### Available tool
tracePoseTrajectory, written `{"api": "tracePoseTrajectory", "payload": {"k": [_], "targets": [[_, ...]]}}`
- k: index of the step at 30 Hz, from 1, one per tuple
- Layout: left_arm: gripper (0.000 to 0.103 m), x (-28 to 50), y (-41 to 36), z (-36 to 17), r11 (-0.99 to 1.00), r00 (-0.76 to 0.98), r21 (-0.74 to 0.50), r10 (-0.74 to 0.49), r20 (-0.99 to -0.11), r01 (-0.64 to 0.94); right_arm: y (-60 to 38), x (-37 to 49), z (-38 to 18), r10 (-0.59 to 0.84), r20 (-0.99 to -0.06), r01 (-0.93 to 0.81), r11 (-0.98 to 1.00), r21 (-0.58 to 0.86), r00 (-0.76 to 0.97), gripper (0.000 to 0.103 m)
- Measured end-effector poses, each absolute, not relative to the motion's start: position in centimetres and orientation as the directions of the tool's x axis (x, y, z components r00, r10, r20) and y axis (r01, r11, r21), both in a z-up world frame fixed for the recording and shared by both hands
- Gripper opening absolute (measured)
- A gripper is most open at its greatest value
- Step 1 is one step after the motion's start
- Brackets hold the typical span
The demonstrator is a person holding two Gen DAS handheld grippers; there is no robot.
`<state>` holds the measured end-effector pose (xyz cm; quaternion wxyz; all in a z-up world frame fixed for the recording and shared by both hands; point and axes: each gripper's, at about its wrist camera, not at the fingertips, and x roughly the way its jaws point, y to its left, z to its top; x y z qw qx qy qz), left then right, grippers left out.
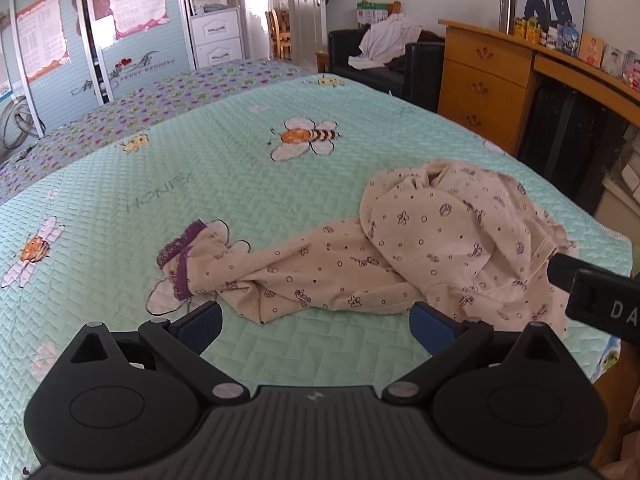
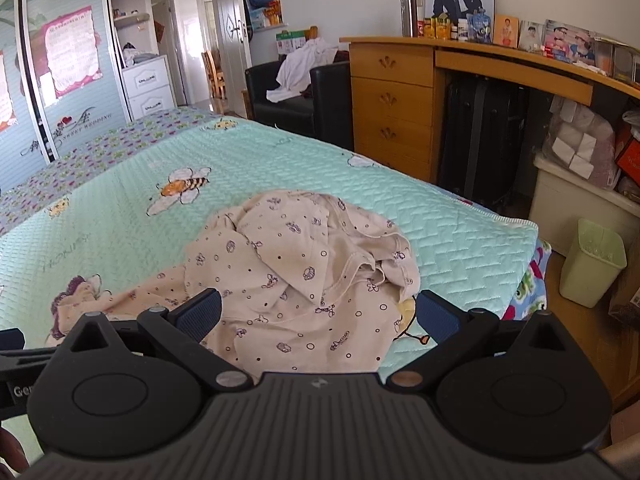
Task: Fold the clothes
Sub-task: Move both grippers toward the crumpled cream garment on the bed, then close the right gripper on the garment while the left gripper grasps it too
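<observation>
The right gripper is hovering with its blue-padded fingers standing wide apart and gripping nothing. Between and just beyond the fingers a crumpled cream garment with small purple prints is lying on the mint quilted bed, one purple-cuffed sleeve trailing out past the left finger. Far beyond the fingers a wooden dresser is standing, and off to their right a pale green bin is sitting on the floor.
</observation>
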<state>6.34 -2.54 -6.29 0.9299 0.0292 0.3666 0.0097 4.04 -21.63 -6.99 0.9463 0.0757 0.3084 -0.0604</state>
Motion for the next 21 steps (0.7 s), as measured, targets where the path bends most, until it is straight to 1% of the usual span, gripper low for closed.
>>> {"api": "tracePoseTrajectory", "payload": {"k": [5, 9, 14, 18, 21], "targets": [[0.101, 8.9, -3.0, -7.8, 0.998, 0.718, 0.062, 0.025, -0.695, 0.026, -22.1, 6.4, -8.3, -0.056, -0.607, 0.160, 0.980, 0.118, 0.793, 0.102], [0.101, 10.9, -3.4, -8.9, 0.998, 0.709, 0.022, -0.029, -0.704, 0.062, -21.9, 8.6, -9.5, -0.036, -0.617, 0.142, 0.982, 0.124, 0.786, 0.102], [0.101, 14.2, -4.8, -11.4, 0.994, 0.682, 0.056, -0.023, -0.731, 0.094, -21.8, 11.8, -11.0, -0.008, -0.633, 0.119, 0.984, 0.132, 0.774, 0.102], [0.102, 16.7, -5.2, -13.9, 0.993, 0.638, 0.059, -0.020, -0.770, 0.102, -21.9, 14.9, -12.7, 0.011, -0.672, 0.113, 0.984, 0.141, 0.740, 0.102], [0.103, 17.0, -4.9, -15.0, 0.995, 0.637, 0.039, -0.029, -0.771, 0.092, -22.2, 16.5, -14.2, 0.031, -0.709, 0.109, 0.983, 0.151, 0.705, 0.102]]}}
